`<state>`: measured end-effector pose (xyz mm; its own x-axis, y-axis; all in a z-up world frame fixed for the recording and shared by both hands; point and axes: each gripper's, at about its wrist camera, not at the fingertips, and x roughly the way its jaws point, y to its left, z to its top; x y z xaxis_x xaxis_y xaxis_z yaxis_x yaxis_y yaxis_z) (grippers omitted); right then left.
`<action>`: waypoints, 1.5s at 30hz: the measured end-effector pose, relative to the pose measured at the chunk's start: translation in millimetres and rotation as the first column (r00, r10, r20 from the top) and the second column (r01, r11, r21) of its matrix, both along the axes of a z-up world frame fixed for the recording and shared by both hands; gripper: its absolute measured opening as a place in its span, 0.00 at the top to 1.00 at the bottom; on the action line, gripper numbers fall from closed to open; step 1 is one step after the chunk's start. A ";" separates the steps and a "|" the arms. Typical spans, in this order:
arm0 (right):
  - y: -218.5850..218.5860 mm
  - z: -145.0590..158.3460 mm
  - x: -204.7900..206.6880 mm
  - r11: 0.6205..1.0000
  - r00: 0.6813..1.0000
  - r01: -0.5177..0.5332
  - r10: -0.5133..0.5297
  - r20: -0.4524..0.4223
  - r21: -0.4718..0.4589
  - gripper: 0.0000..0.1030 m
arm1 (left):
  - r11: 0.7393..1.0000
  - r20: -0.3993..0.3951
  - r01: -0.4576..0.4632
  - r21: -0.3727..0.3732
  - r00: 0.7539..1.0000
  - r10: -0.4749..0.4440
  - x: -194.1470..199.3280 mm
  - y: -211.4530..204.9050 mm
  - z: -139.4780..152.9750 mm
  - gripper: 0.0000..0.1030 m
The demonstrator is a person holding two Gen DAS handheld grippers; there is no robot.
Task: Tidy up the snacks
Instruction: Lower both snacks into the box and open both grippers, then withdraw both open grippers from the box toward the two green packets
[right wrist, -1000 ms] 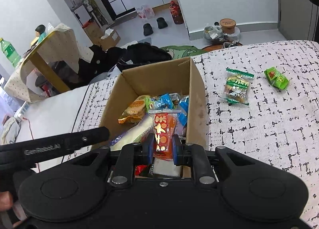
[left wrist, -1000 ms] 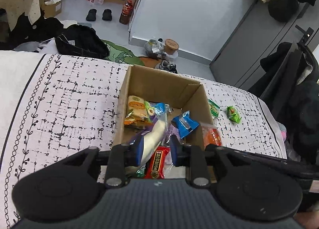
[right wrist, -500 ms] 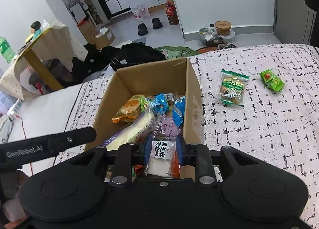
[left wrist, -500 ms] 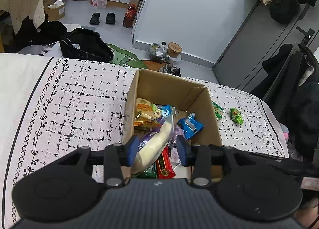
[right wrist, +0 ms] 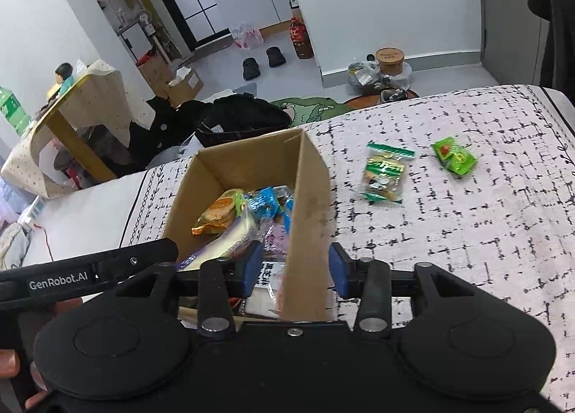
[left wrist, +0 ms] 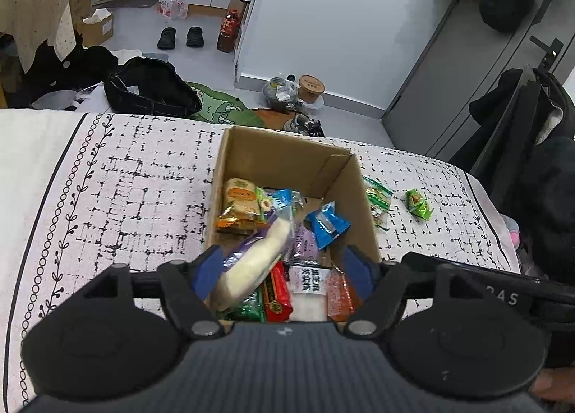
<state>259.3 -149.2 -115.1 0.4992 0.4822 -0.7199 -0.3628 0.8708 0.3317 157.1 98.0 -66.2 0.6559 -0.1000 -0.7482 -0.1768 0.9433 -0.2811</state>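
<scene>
A cardboard box (left wrist: 287,157) (right wrist: 309,204) stands on the patterned bedspread and holds several snack packets, among them a long white roll (left wrist: 251,262), a blue packet (left wrist: 329,224) and an orange-red packet (left wrist: 339,296). My left gripper (left wrist: 284,271) is open above the box's near end, with the white roll lying between its fingers in the box. My right gripper (right wrist: 293,269) is open and empty, straddling the box's right wall. Two green packets lie on the bedspread right of the box, a flat one (right wrist: 384,172) (left wrist: 377,199) and a small crumpled one (right wrist: 454,156) (left wrist: 417,202).
The bedspread (right wrist: 449,233) stretches right of the box to the bed's edge. Beyond the bed lie a black bag (left wrist: 151,91), shoes, a bottle and a bin on the floor. Coats hang at the right (left wrist: 539,168).
My right gripper let go of the orange-red packet into the box, opened and shifted right over the box wall. My left gripper opened wider, leaving the white roll in the box.
</scene>
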 end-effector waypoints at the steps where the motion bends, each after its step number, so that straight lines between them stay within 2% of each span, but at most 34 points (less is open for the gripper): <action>1: -3.5 0.6 0.7 1.000 1.000 -0.001 0.001 -0.002 0.004 0.55 | 1.000 -0.002 0.000 0.007 1.000 0.000 0.6 -2.9 0.5 0.25; 8: -27.1 5.7 1.8 1.000 1.000 0.009 -0.009 0.003 0.025 0.38 | 0.998 0.008 0.020 0.053 1.000 -0.021 3.1 -24.1 2.7 0.13; 9: -30.9 5.8 2.8 0.999 1.000 0.011 -0.011 0.002 0.031 0.36 | 0.998 0.010 0.020 0.056 1.000 -0.020 3.4 -26.2 2.9 0.09; 15: -56.5 3.7 7.3 0.998 0.999 0.037 -0.037 -0.008 0.052 0.28 | 0.995 0.008 0.046 0.087 0.999 -0.047 8.2 -42.8 3.2 0.00; 19: -70.2 0.0 10.6 0.997 0.999 0.045 -0.044 -0.015 0.057 0.27 | 0.993 0.002 0.060 0.099 0.998 -0.061 12.9 -53.7 3.2 0.00; 23: -83.9 -2.8 13.4 0.996 0.998 0.054 -0.053 -0.019 0.069 0.20 | 0.991 -0.006 0.068 0.111 0.998 -0.068 19.0 -64.8 3.6 0.00; 32: -115.2 -10.7 25.5 0.992 0.995 0.094 -0.092 -0.031 0.081 0.19 | 0.988 -0.014 0.099 0.119 0.995 -0.098 33.7 -91.2 4.6 0.00; 40: -138.8 -16.6 40.2 0.988 0.992 0.124 -0.122 -0.027 0.097 0.07 | 0.985 -0.025 0.123 0.123 0.992 -0.120 55.3 -115.2 5.0 0.00; 42: -141.5 -18.4 43.7 0.989 0.994 0.113 -0.112 -0.022 0.098 0.00 | 0.984 -0.021 0.129 0.125 0.992 -0.128 60.5 -121.6 5.1 0.00; 45: -147.4 -22.0 48.7 0.988 0.993 0.120 -0.119 -0.014 0.100 0.00 | 0.980 -0.021 0.147 0.133 0.989 -0.146 67.8 -131.6 3.5 0.00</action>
<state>308.0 -296.5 -137.0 0.5518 0.4898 -0.6750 -0.2552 0.8697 0.4225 224.9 -33.6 -62.7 0.6332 -0.0932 -0.7683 -0.0362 0.9881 -0.1497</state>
